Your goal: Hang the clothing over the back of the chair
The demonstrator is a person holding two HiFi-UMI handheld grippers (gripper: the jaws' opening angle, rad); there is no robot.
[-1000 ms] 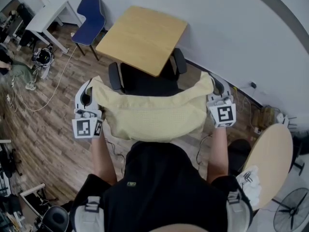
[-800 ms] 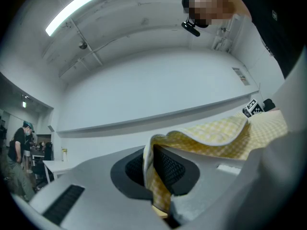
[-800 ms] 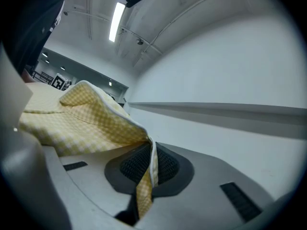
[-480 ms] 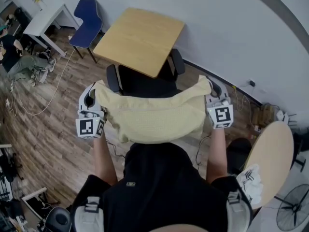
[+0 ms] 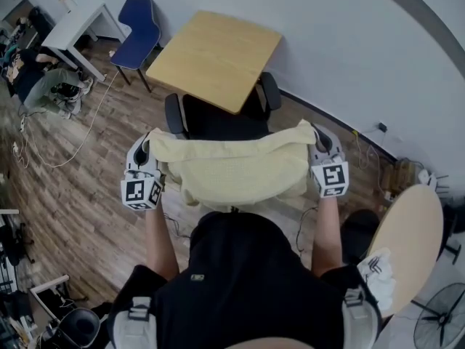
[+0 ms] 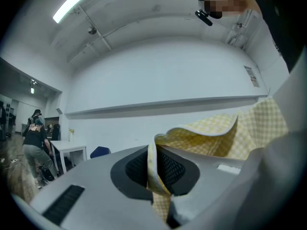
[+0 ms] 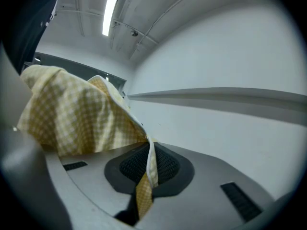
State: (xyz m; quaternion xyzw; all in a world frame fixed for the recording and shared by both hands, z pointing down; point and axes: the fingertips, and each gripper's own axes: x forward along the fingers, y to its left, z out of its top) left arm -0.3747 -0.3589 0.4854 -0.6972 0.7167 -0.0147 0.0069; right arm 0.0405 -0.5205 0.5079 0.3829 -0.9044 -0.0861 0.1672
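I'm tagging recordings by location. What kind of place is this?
Likely an office or lab workroom: black office chair at a wooden table, white desk with a blue chair, cables on the floor.

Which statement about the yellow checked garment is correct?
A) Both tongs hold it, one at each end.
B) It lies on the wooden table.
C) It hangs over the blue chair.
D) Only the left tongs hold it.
A: the garment stretches between the left tongs and the right tongs, and each gripper view shows its checked cloth pinched between shut jaws.
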